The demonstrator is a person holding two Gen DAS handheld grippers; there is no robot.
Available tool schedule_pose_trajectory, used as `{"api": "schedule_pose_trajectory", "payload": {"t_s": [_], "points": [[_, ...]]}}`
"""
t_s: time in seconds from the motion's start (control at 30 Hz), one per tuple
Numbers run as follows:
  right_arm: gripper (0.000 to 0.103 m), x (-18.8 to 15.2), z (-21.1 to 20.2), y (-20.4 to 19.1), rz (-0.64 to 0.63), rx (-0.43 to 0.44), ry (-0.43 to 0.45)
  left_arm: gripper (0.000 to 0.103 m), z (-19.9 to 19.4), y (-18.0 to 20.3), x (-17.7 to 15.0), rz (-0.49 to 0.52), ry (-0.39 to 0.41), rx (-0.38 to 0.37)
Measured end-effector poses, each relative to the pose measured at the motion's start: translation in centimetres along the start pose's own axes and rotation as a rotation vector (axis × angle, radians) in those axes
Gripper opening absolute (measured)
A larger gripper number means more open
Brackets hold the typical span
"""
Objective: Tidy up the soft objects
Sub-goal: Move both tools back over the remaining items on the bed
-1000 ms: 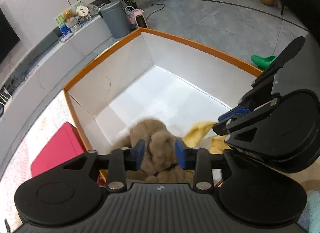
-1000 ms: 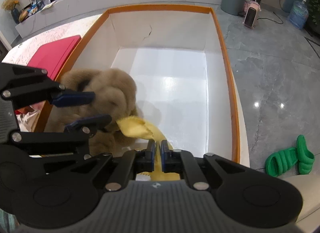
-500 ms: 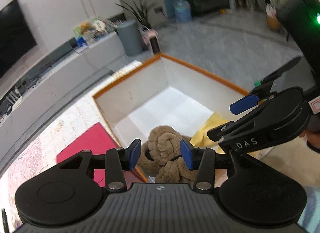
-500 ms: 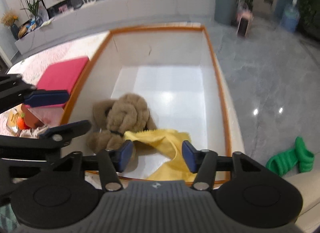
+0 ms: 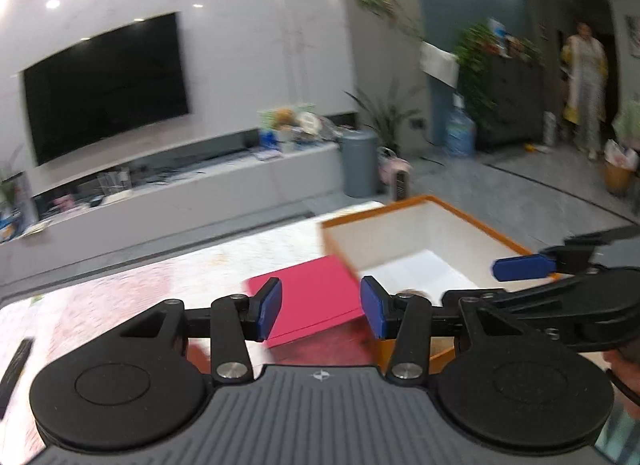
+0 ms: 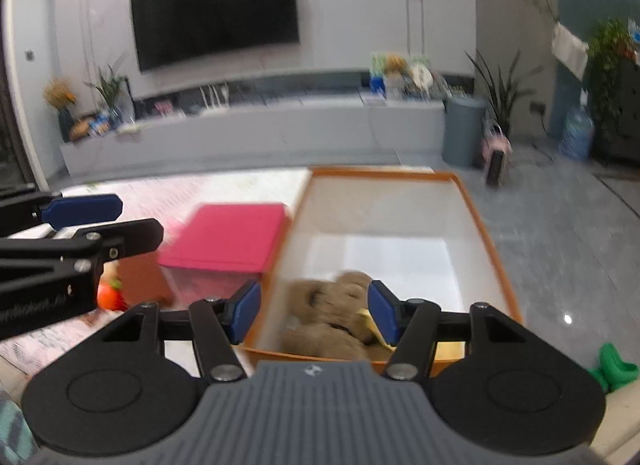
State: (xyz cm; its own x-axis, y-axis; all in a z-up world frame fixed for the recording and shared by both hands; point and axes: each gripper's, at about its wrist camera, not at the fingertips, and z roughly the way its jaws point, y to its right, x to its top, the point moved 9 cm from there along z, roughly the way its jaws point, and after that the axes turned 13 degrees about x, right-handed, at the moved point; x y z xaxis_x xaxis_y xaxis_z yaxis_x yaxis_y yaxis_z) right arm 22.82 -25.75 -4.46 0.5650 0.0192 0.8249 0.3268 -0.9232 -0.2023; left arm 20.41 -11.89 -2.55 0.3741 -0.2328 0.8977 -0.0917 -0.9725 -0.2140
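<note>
A brown plush toy lies at the near end of the white, orange-rimmed box, with a yellow cloth beside it. My right gripper is open and empty, raised above and short of the box's near edge. My left gripper is open and empty, raised over the red cushion left of the box. In the left wrist view only a sliver of the plush shows. Each gripper appears at the edge of the other's view.
The red cushion lies on the patterned tabletop left of the box. A small orange toy sits near the table's front left. Green slippers lie on the floor at right. A TV wall and low cabinet stand behind.
Both grippers opened, letting go of the plush and the yellow cloth into the box, then pulled up and back. Both views now tilt toward the room.
</note>
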Motion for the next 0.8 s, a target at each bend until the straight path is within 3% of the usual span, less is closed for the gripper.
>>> {"api": "schedule_pose_trajectory", "payload": {"t_s": [0.37,0.6,0.8], "points": [[0.060,-1.9,1.3,-10.4,-0.007,0.136,0.123,0.054,-0.7,-8.2,-4.7,-0.079,-0.044,0.146],[0.061,-4.1,4.6,-14.6,-0.081,0.156,0.046,0.054,0.5,-12.6,-8.5,-0.143,-0.169,0.184],[0.061,-5.5,7.9,-16.3,-0.108,0.143,-0.005,0.054,0.9,-15.9,-12.0,-0.216,-0.221,0.195]]}}
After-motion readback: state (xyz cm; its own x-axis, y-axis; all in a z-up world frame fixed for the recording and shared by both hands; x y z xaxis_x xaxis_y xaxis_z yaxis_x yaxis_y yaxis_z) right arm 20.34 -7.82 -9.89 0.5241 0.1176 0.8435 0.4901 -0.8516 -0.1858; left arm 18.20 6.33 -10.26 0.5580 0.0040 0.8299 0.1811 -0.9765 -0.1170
